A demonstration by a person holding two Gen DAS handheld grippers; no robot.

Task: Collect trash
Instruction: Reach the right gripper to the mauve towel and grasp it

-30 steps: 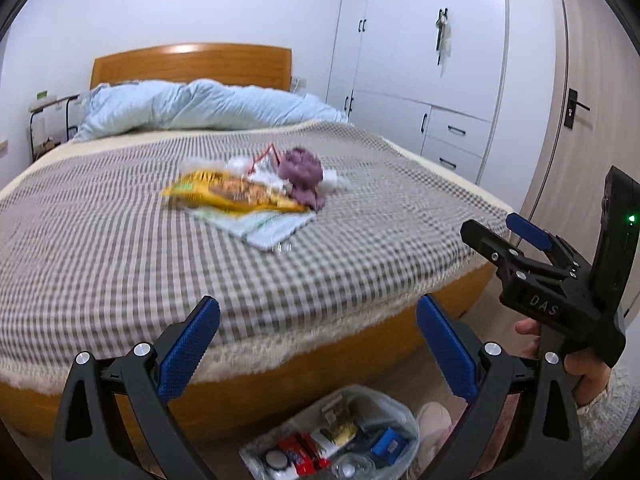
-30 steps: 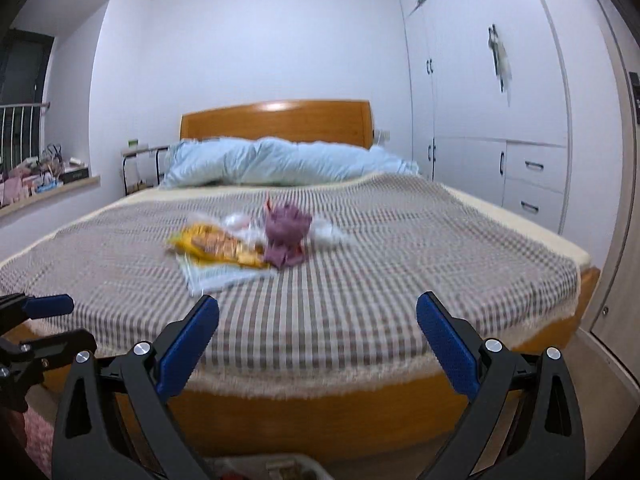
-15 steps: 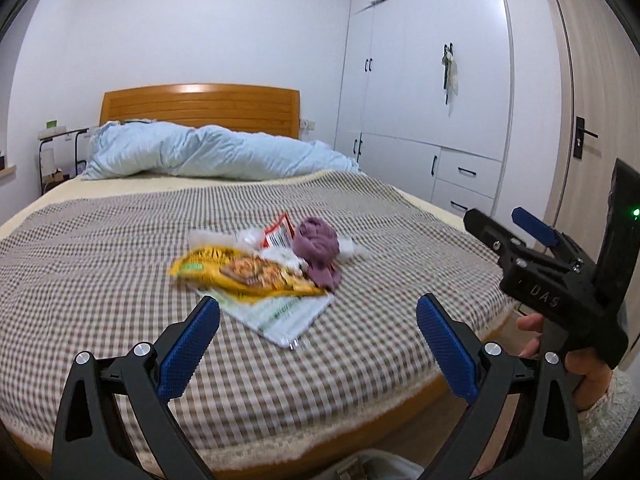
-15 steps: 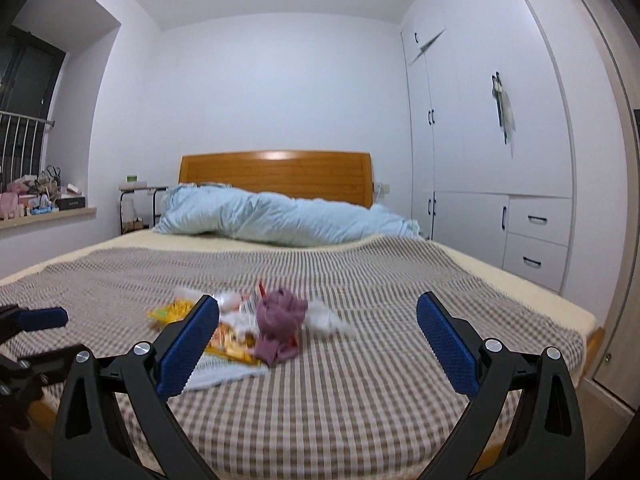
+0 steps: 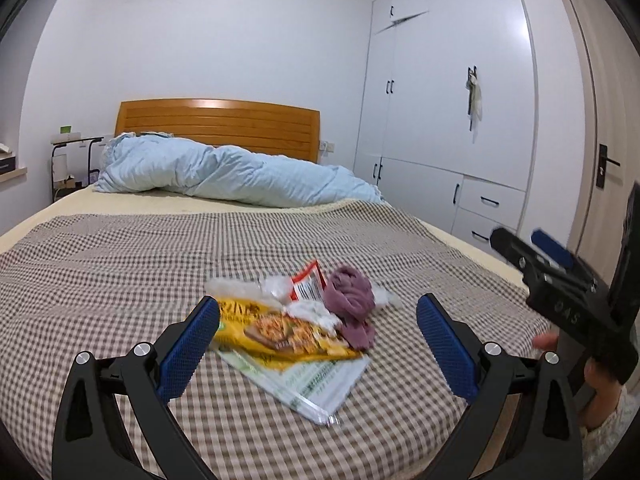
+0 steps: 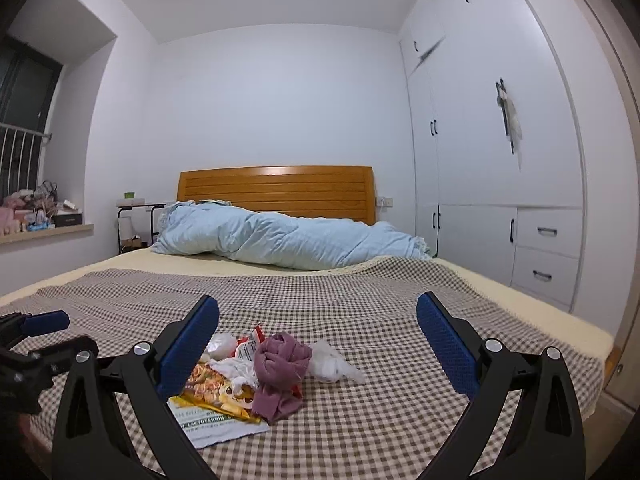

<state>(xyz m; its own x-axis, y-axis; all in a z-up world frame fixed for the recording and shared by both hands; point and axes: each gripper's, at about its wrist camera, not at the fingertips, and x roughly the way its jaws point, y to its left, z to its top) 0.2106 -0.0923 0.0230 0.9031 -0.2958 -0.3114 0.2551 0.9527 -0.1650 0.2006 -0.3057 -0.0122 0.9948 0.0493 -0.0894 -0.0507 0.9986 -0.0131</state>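
A small trash pile lies on the checked blanket (image 5: 120,280): a yellow snack bag (image 5: 280,332), a white-and-green wrapper (image 5: 320,384) under it, a red-and-white packet (image 5: 308,284), a crumpled purple cloth (image 5: 352,304) and white tissue (image 6: 332,364). My left gripper (image 5: 318,312) hovers open just short of the pile, with the yellow bag between and ahead of its blue pads. My right gripper (image 6: 318,312) is open too, a little further back; the purple cloth (image 6: 280,360) and yellow bag (image 6: 216,388) sit ahead of it. Neither gripper holds anything. Each gripper appears at the edge of the other's view.
A light blue duvet (image 5: 224,176) is bunched against the wooden headboard (image 5: 216,120). White wardrobes (image 5: 448,120) and a door (image 5: 600,140) line the right side. A bedside stand (image 6: 136,220) and a cluttered windowsill (image 6: 36,216) are on the left.
Both grippers have risen and moved forward over the bed toward the trash pile. The bed's wooden edge and the filled bag on the floor have dropped out of view. Both stay open.
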